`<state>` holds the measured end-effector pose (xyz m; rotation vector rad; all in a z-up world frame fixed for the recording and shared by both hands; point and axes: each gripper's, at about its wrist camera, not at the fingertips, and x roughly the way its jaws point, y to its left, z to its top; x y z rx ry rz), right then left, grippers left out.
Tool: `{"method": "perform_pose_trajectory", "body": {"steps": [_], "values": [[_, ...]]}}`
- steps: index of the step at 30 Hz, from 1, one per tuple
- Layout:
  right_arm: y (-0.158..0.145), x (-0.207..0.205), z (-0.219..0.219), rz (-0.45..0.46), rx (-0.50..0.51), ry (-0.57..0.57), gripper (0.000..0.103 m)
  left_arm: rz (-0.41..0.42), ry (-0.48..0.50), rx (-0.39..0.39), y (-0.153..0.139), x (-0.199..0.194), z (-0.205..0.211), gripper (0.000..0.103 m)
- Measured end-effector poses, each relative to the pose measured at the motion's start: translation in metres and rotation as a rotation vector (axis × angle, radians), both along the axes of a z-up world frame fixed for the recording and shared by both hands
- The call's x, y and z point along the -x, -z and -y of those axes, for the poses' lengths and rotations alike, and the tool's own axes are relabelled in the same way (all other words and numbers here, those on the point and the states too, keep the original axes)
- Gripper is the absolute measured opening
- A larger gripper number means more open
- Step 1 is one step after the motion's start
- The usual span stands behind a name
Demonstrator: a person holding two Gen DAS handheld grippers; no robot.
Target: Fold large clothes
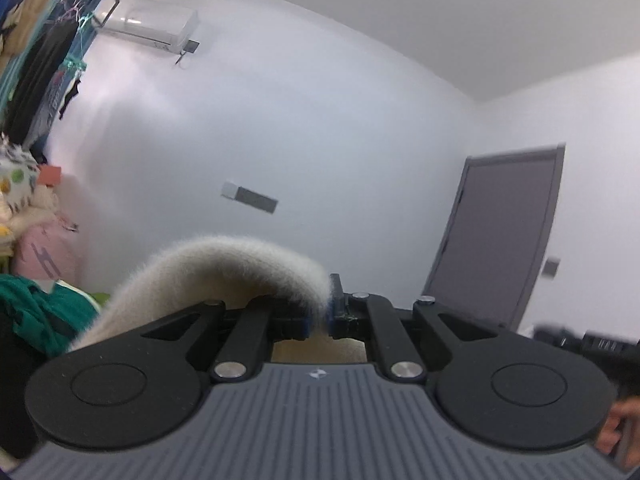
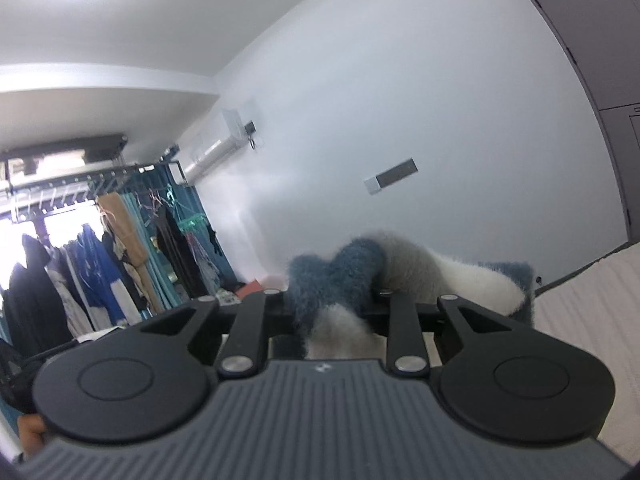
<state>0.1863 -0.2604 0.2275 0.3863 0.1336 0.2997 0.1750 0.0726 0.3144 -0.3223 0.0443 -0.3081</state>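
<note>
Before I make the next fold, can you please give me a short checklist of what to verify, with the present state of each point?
1. Left gripper grips the cream fuzzy fabric: ok, fabric is pinched between its fingers.
2. Right gripper grips the blue and white fuzzy fabric: ok, a thick bunch sits between its fingers.
3. Both grippers hold the same garment: cannot tell, each view shows only its own bunch.
4. Garment hangs free and flat below: cannot tell, the lower part is hidden.
5. Grip is at a corner or edge: cannot tell.
6. Folding surface: cannot tell, only a pale quilted surface shows at right.
</note>
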Motion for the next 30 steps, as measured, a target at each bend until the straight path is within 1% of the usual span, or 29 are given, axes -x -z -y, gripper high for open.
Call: {"method": "perform_pose_trajectory", "body": {"steps": [1,2,3,4,7,9,11,12,13,15,17,19,20,21,22,23,24,26,28,30], "values": [[0.006,-0.006,-0.004,-0.013,0.004,-0.002,0.026,-0.017,-0.009,-0.008,0.009,-0.003,-0.001,0.009],[0.018,-0.014,-0.006,-0.036,0.005,-0.006,0.026,-0.038,-0.017,-0.006,0.018,-0.006,-0.003,0.009],[0.022,-0.014,-0.007,-0.056,0.001,-0.012,0.026,-0.07,-0.03,-0.004,0.031,-0.015,-0.006,0.009],[0.041,-0.025,-0.007,-0.091,-0.008,-0.023,0.026,-0.104,-0.044,-0.004,0.046,-0.027,-0.011,0.009],[0.078,-0.053,-0.018,-0.181,-0.02,-0.05,0.026,-0.212,-0.089,0.001,0.092,-0.066,-0.029,0.009],[0.11,-0.081,-0.028,-0.255,-0.023,-0.07,0.026,-0.275,-0.125,-0.002,0.125,-0.091,-0.041,0.009],[0.136,-0.108,-0.04,-0.317,-0.023,-0.099,0.026,-0.344,-0.177,-0.006,0.156,-0.118,-0.053,0.009],[0.152,-0.127,-0.046,-0.347,-0.025,-0.114,0.026,-0.373,-0.2,-0.003,0.172,-0.131,-0.06,0.009],[0.16,-0.138,-0.055,-0.365,-0.023,-0.123,0.026,-0.398,-0.22,-0.002,0.19,-0.14,-0.066,0.009],[0.183,-0.173,-0.073,-0.409,-0.017,-0.149,0.026,-0.457,-0.262,0.002,0.224,-0.166,-0.08,0.009],[0.209,-0.202,-0.088,-0.453,-0.019,-0.173,0.026,-0.519,-0.304,0.006,0.266,-0.195,-0.097,0.009],[0.234,-0.226,-0.101,-0.496,-0.018,-0.191,0.026,-0.577,-0.336,-0.008,0.305,-0.23,-0.113,0.009],[0.245,-0.231,-0.103,-0.513,-0.013,-0.197,0.026,-0.599,-0.35,-0.019,0.321,-0.246,-0.119,0.009],[0.261,-0.245,-0.11,-0.54,-0.007,-0.2,0.026,-0.618,-0.361,-0.034,0.336,-0.264,-0.125,0.009],[0.27,-0.251,-0.112,-0.561,-0.004,-0.203,0.026,-0.638,-0.371,-0.054,0.35,-0.279,-0.127,0.009],[0.286,-0.264,-0.117,-0.593,0.003,-0.206,0.027,-0.654,-0.375,-0.069,0.363,-0.292,-0.129,0.009],[0.294,-0.274,-0.123,-0.617,0.013,-0.204,0.027,-0.674,-0.377,-0.088,0.375,-0.305,-0.129,0.009],[0.319,-0.29,-0.125,-0.672,0.022,-0.192,0.027,-0.704,-0.373,-0.122,0.391,-0.325,-0.128,0.01],[0.335,-0.298,-0.126,-0.72,0.001,-0.181,0.026,-0.735,-0.366,-0.144,0.407,-0.343,-0.126,0.01],[0.347,-0.302,-0.124,-0.747,-0.036,-0.182,0.026,-0.75,-0.361,-0.171,0.42,-0.354,-0.124,0.01]]}}
